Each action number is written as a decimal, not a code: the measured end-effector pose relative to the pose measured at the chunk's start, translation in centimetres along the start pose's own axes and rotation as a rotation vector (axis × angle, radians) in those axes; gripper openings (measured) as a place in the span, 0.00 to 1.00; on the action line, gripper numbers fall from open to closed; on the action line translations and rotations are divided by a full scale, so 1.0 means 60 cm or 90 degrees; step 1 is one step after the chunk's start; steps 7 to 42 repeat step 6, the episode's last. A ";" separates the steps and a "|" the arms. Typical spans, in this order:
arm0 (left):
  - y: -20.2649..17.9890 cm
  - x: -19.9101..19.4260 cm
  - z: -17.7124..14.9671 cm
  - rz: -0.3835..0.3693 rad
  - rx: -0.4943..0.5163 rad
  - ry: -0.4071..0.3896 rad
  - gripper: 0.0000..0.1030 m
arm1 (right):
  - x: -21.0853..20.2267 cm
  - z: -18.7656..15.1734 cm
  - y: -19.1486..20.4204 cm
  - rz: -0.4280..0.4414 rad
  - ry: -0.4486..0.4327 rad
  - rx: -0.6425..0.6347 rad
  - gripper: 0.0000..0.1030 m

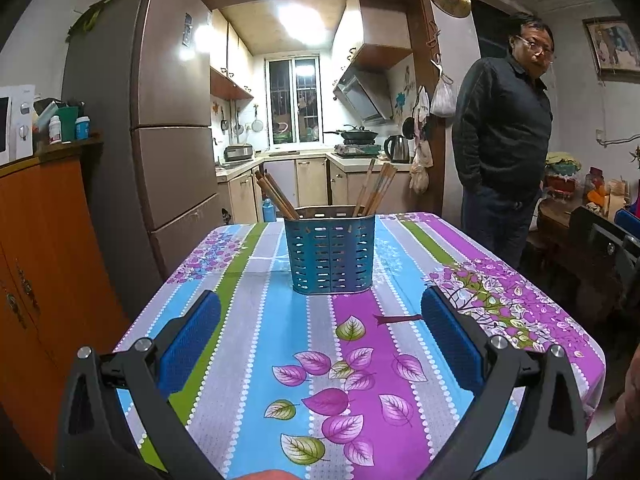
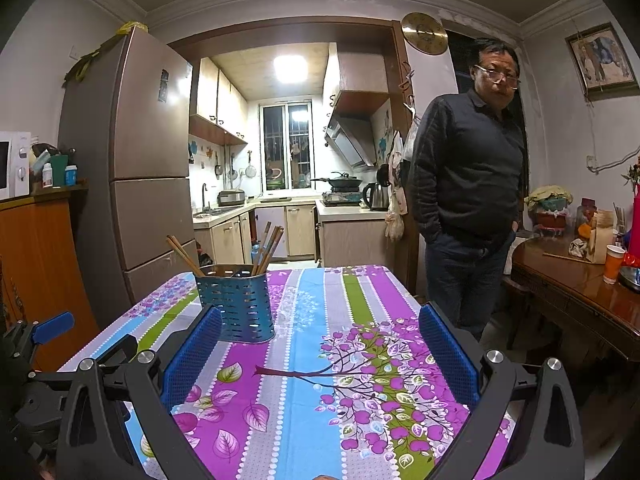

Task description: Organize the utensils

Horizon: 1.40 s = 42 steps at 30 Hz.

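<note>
Left wrist view: left gripper hovers over the near half of the table, jaws spread wide, nothing between the blue pads. Blue perforated utensil holder stands upright dead ahead, toward the far edge of the floral tablecloth. Chopsticks are already in it, fanned into a left bunch and a right bunch, both leaning outward.

Right wrist view: right gripper is also wide open and empty; the holder sits far-left of it, just behind its left pad. The left gripper's blue tip shows at the left edge.

No loose utensils visible on the cloth. My read: either the sorting is done, or the remaining step is tidying inside the holder. If so, the next move needs one gripper to steady the holder wall while the other closes on a chopstick bunch from above; thin sticks, so a centred pinch.

A bystander stands by the far right corner, clear of the workspace.
</note>
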<state>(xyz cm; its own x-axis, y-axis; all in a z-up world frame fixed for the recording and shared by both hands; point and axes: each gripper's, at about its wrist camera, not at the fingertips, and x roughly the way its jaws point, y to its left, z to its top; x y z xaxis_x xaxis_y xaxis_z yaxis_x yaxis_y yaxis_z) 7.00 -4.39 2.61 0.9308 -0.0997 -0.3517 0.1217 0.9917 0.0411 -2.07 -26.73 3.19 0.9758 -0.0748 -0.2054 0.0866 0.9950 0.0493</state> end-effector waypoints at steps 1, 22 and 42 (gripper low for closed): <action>0.001 0.000 -0.001 -0.006 -0.002 0.002 0.94 | 0.000 0.000 0.000 0.000 0.000 -0.001 0.95; 0.001 -0.003 -0.008 -0.018 0.002 -0.001 0.94 | 0.003 0.000 0.002 0.001 0.003 -0.003 0.95; 0.001 -0.003 -0.008 -0.018 0.002 -0.001 0.94 | 0.003 0.000 0.002 0.001 0.003 -0.003 0.95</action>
